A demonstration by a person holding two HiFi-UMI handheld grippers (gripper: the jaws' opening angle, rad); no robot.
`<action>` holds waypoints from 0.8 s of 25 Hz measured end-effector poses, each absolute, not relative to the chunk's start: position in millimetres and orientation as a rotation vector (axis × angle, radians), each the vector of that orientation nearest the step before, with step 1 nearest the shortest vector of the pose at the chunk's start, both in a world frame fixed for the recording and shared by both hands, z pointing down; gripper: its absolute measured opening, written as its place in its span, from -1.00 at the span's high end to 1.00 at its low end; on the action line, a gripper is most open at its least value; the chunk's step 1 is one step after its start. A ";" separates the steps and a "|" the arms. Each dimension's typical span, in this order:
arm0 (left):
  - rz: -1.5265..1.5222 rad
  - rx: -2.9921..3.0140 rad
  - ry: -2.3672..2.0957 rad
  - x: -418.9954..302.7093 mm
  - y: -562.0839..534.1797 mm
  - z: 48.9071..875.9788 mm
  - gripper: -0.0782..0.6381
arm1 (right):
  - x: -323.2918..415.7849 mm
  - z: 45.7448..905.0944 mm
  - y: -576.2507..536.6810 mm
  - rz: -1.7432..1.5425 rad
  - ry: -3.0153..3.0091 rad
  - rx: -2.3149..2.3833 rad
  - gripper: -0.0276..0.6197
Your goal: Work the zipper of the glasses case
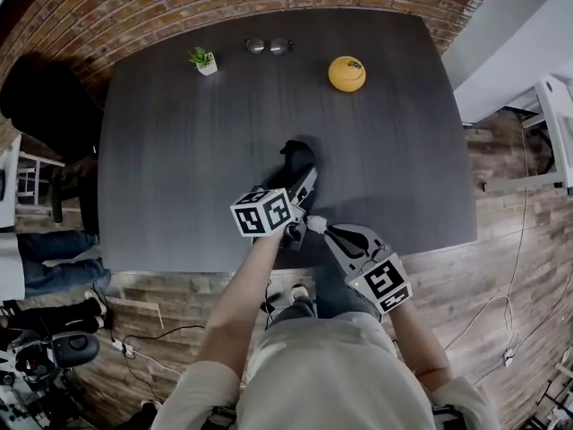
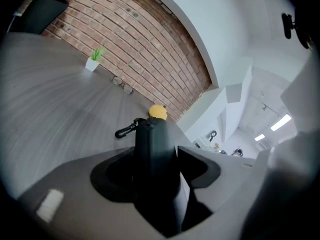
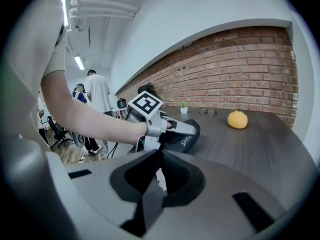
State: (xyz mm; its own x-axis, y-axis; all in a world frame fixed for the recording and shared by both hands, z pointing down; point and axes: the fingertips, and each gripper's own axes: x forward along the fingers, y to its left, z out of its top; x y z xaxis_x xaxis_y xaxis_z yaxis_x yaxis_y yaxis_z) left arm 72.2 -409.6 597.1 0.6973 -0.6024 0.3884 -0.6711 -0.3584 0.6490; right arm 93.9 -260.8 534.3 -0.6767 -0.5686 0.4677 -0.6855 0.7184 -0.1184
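Observation:
The black glasses case is held edge-up just above the dark table, near its front edge. My left gripper is shut on it. In the left gripper view the case fills the space between both jaws, and its black clip sticks out to the left. My right gripper is just right of the left one, its tips a little short of the case. Its jaws are shut. A thin pale sliver shows in the slit between them; I cannot tell what it is.
A yellow-orange fruit, a small potted plant and a pair of glasses sit along the table's far edge by the brick wall. Cables lie on the wooden floor below the near edge. People stand in the room behind.

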 end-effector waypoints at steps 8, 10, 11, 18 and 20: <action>0.278 2.097 -1.129 59.4 -419.1 606.5 -0.04 | 85.9 532.7 -261.1 0.405 -2.540 0.960 0.82; 0.287 2.084 -1.196 46.2 -424.3 606.2 -0.08 | 84.2 532.3 -257.3 0.400 -2.537 0.957 0.82; 0.292 2.081 -1.216 40.1 -425.8 605.8 -0.09 | 83.4 531.7 -255.1 0.398 -2.536 0.958 0.82; 0.311 2.095 -1.226 24.0 -422.6 602.1 -0.10 | 81.2 524.0 -238.1 0.356 -2.510 1.004 0.82; 0.286 2.125 -1.231 22.9 -414.6 588.3 -0.10 | 82.6 518.6 -232.2 0.333 -2.507 1.041 0.82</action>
State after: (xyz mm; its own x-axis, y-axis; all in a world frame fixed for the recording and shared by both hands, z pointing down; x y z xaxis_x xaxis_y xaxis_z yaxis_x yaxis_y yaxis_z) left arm 22.9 -414.6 588.3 0.5338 -0.6917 0.4864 -0.8354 -0.3421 0.4302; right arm 82.6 -232.2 518.6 -0.6404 -0.6211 0.4518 -0.7176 0.6936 -0.0636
